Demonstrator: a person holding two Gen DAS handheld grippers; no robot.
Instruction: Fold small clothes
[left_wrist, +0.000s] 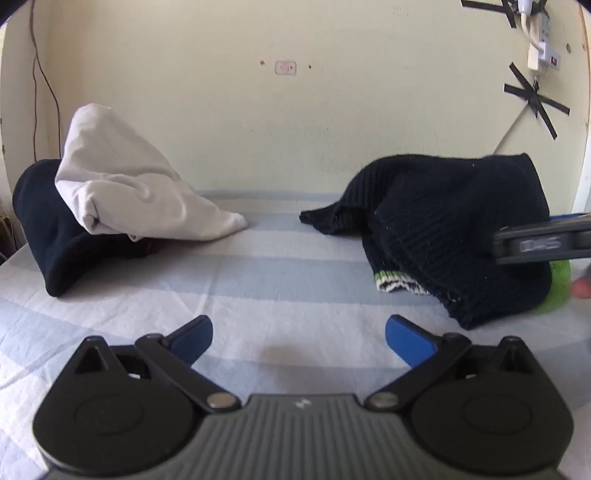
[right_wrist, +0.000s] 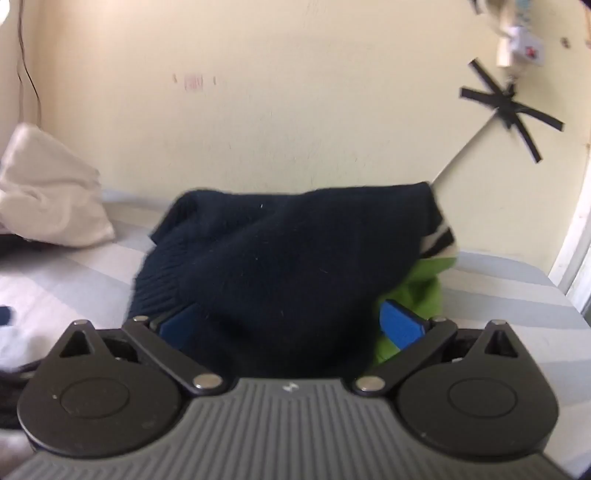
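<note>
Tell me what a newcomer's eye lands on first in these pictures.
First, the dark knit sweater heaped on the striped bed sheet, right between the wide-open right gripper. Next, the white garment peaked against the wall at the far left, and the bright green cloth peeking from under the sweater.

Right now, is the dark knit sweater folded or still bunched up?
Bunched up: the dark knit sweater lies in a rumpled heap, striped cuff poking out, over something green.
</note>
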